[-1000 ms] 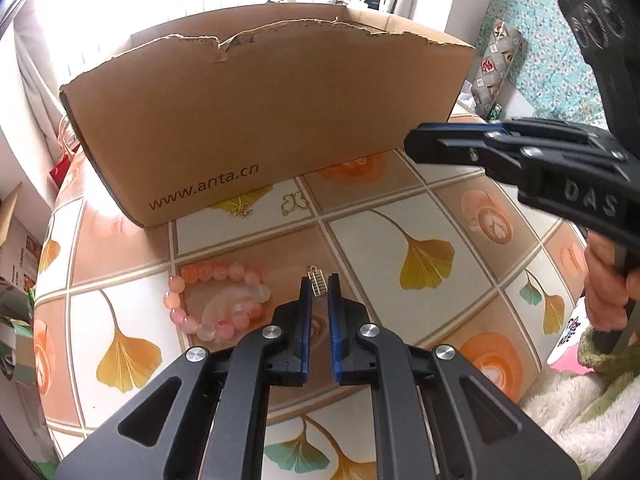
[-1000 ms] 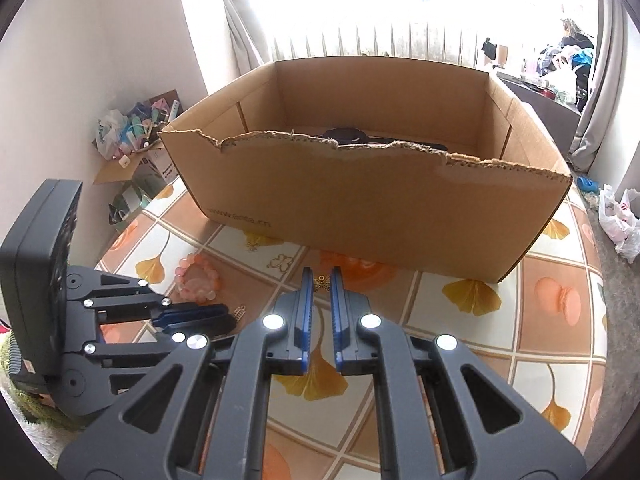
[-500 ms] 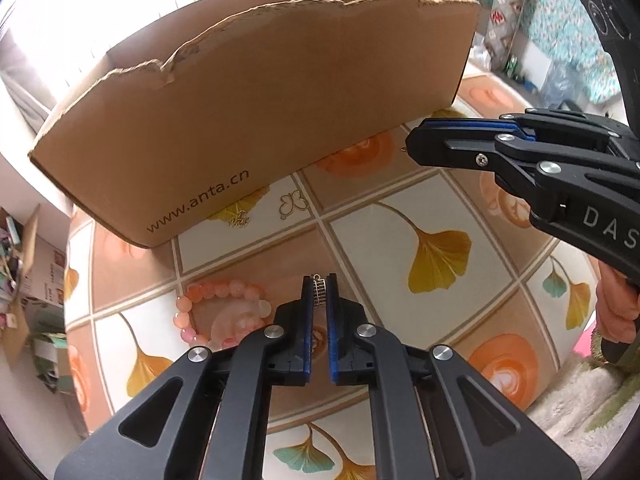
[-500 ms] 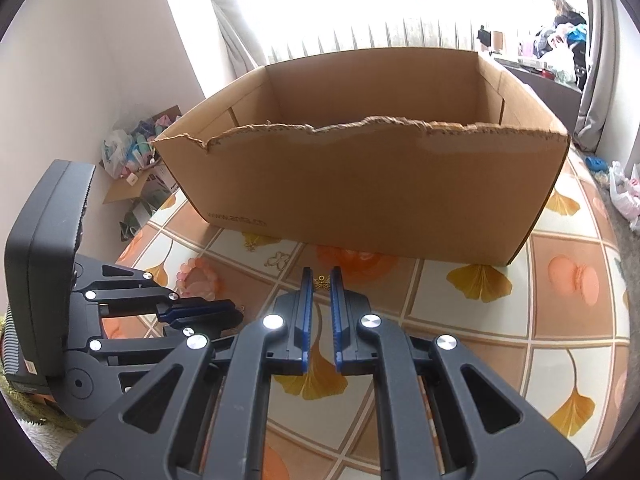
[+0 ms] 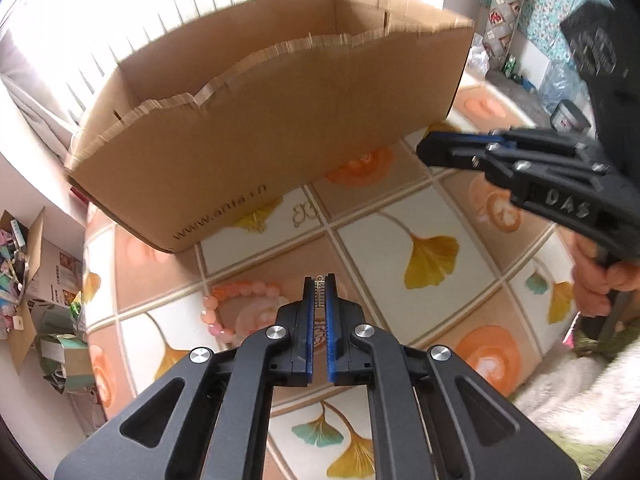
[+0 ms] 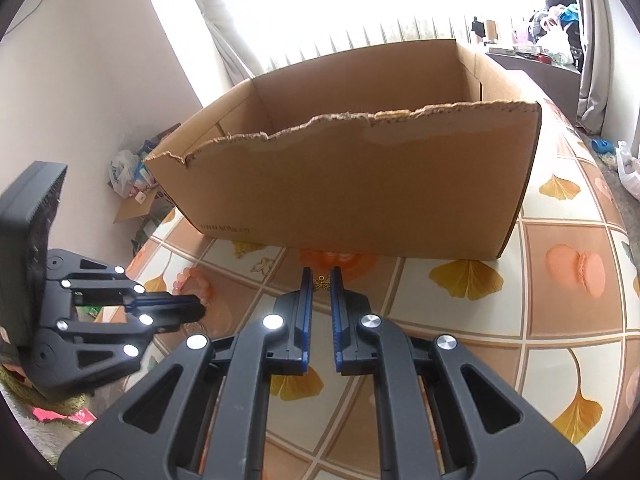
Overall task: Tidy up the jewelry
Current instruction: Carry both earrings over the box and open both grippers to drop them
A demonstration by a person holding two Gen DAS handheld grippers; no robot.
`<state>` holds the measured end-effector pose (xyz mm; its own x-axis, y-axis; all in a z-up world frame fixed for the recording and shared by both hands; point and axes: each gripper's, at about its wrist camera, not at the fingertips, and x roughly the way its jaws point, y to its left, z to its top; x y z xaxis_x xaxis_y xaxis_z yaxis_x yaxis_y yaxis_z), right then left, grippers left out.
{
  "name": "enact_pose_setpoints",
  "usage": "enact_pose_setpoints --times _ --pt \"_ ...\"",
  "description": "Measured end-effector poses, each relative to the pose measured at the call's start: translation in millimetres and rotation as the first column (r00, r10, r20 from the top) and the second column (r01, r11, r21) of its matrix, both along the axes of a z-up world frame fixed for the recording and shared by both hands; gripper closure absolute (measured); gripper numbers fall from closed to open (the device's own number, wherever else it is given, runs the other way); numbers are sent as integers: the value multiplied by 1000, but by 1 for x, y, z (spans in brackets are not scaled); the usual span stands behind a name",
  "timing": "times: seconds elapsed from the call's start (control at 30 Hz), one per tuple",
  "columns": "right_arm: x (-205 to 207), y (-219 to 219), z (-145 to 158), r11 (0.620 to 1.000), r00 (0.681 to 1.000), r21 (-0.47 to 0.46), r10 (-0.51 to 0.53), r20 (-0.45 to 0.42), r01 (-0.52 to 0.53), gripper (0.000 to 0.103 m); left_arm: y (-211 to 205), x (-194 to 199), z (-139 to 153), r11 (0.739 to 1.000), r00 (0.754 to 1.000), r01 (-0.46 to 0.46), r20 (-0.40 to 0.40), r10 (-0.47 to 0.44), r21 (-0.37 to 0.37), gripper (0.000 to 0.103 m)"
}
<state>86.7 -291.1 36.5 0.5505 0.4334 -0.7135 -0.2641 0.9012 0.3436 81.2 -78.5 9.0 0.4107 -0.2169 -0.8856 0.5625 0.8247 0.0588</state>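
Two tongs, left (image 5: 319, 292) & right (image 6: 321, 280), each clenched on a small charm (image 5: 319, 289) (image 6: 321, 282), prob. bound for far box (image 5: 256, 132); bracelet (image 5: 236, 304) left on surface (image 5: 420, 216).

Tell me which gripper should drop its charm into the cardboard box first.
Probably right: the right gripper, shut on a small gold charm, sits nearer the cardboard box wall than the left gripper, pinching its silver charm.

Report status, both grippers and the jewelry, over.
Left gripper shut on silver charm. Right gripper shut on gold charm. Pink bracelet on table, outside box. Box wall ahead, nothing else blocking.
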Motion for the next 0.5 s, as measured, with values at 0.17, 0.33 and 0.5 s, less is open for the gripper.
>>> enact_pose_setpoints --times 0.17,0.33,0.5 --pt "-2 -4 35 999 997 41 16 72 -19 95 9 0 50 995 998 15 62 -9 -98 98" --pt "16 -10 80 998 981 50 28 194 -38 95 9 27 99 971 987 40 159 -2 -235 98" --pt "74 -15 84 998 986 31 44 162 -50 95 -7 81 101 956 983 41 181 13 -291 98"
